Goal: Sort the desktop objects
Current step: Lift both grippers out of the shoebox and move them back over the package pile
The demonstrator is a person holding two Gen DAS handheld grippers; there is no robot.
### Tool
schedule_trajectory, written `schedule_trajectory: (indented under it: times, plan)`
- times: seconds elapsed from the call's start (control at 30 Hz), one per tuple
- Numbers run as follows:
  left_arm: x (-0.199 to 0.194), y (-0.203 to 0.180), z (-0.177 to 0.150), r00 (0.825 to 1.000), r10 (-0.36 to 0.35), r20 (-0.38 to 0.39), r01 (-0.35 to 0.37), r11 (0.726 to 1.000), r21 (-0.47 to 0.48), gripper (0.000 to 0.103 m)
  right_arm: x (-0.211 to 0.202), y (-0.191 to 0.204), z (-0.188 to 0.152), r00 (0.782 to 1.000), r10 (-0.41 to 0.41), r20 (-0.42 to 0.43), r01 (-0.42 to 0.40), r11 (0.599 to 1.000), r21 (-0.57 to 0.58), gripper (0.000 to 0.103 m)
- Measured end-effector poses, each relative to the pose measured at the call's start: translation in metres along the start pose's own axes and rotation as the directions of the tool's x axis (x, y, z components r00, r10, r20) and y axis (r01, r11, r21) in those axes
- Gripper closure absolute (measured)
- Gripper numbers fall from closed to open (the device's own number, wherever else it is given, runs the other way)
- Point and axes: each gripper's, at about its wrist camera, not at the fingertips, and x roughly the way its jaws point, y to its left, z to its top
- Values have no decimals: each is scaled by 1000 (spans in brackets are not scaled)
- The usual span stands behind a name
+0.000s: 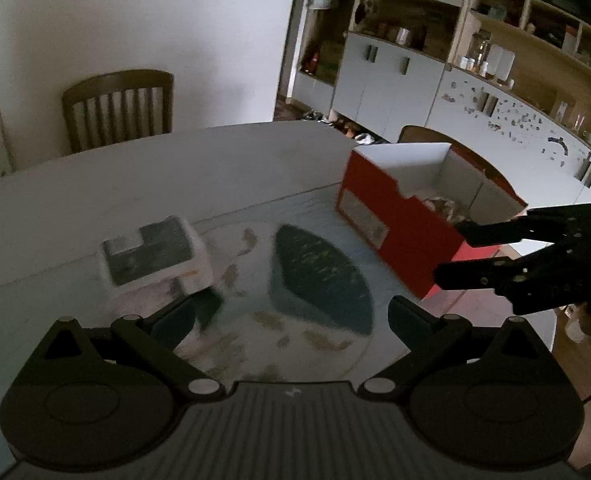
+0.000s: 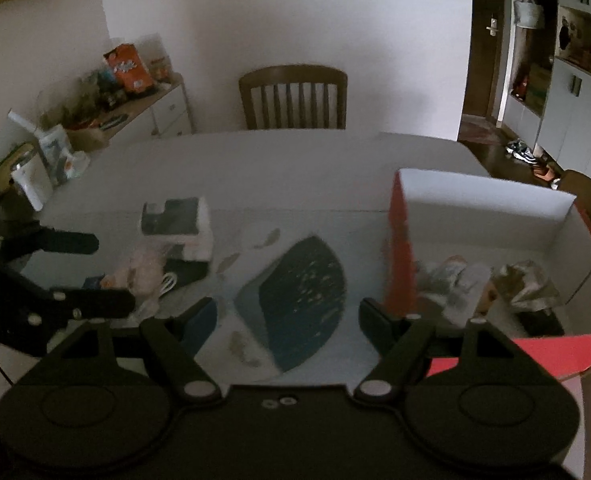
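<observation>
several crumpled items already lie in the red-sided white-lined cardboard box (image 2: 483,216), while a white-and-dark flat carton (image 1: 155,254) waits on the worktop (image 1: 135,176) beyond both empty, released grippers' jaws.

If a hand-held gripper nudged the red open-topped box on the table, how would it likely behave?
The red box looks like thin cardboard, so it is probably light and would slide across the table rather than resist. Its tall white back wall might flex or let it tip if pushed high. The few items inside add little apparent weight.
</observation>
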Motion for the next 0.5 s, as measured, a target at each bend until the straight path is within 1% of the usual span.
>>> schedule_trajectory:
  times: [0.07,0.17,0.5]
  plan:
    - [-5,9,-6,1000,-7,5,7,1000,-6,0,2,10,-4,1000,-4,-3,4,1000,-5,25]
    - [-9,17,-14,1000,-15,4,15,1000,13,0,6,25,-10,1000,-23,-9,23,1000,-19,25]
    - [-12,43,-37,998,-46,-41,46,999,12,0,17,61,-23,999,-31,-24,30,998,-53,25]
